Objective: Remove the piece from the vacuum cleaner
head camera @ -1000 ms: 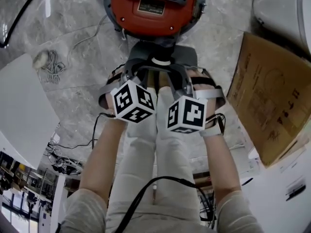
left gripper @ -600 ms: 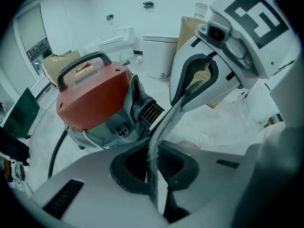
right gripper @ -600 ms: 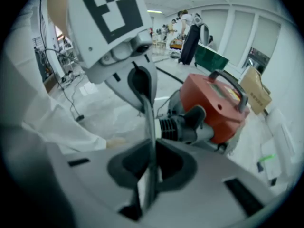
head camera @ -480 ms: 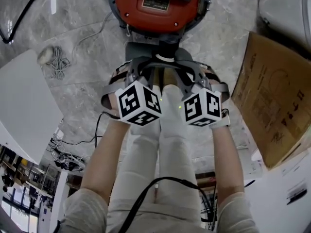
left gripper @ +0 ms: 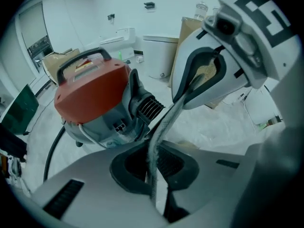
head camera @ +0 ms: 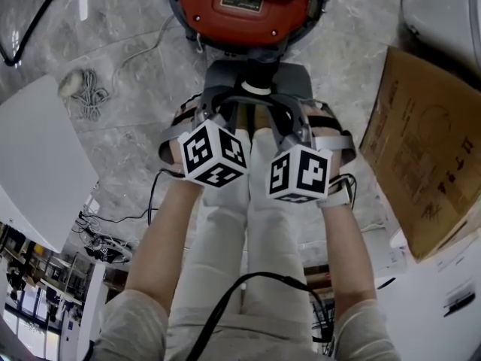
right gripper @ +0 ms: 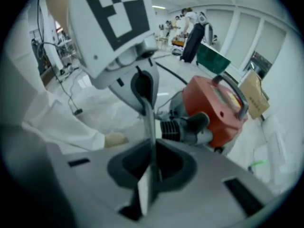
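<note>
the vacuum cleaner [head camera: 248, 10] sat on the marble floor [head camera: 120, 149] just ahead of our legs, and the flat grey piece [head camera: 293, 77] lay at its near side, touching the red body, where both hands could reach it. we held the left gripper [left gripper: 153, 160] and the right gripper [right gripper: 153, 167] side by side, pointing steeply down, each clamped tight on the piece's thin edge, probably so the pull would be even and would not twist it. we could not tell whether it had come free of the body.

Glossy plastic vacuum cleaner [head camera: 248, 21], matt piece [head camera: 294, 77]
</note>
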`<control>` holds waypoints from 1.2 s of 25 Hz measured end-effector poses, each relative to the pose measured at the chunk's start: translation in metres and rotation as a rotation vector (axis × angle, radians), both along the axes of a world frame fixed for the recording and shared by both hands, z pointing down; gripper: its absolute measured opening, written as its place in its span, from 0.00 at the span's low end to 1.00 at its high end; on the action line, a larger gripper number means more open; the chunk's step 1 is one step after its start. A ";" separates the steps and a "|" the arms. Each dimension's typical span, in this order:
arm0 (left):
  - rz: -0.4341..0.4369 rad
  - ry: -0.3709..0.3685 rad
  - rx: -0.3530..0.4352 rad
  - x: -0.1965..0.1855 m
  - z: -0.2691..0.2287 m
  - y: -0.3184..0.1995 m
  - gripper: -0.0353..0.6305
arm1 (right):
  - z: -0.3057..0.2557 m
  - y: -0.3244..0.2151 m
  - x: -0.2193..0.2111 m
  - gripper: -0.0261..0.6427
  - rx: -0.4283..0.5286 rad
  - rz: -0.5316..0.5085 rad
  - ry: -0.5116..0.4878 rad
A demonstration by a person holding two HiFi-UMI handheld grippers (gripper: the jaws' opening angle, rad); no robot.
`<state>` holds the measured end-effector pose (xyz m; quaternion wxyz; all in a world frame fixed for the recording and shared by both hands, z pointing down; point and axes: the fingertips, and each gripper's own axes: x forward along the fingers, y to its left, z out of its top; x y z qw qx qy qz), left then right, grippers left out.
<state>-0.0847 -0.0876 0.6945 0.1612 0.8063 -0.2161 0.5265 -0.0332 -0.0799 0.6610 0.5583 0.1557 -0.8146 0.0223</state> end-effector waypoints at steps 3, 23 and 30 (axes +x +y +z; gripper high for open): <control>-0.022 0.007 -0.014 -0.003 0.010 0.000 0.10 | -0.002 0.002 -0.008 0.09 0.026 -0.036 0.048; -0.046 0.045 -0.068 0.007 -0.003 0.005 0.10 | 0.007 0.007 0.007 0.09 0.048 0.065 -0.119; -0.078 0.030 -0.089 0.001 0.009 0.009 0.10 | -0.002 0.010 -0.003 0.09 0.061 -0.018 -0.042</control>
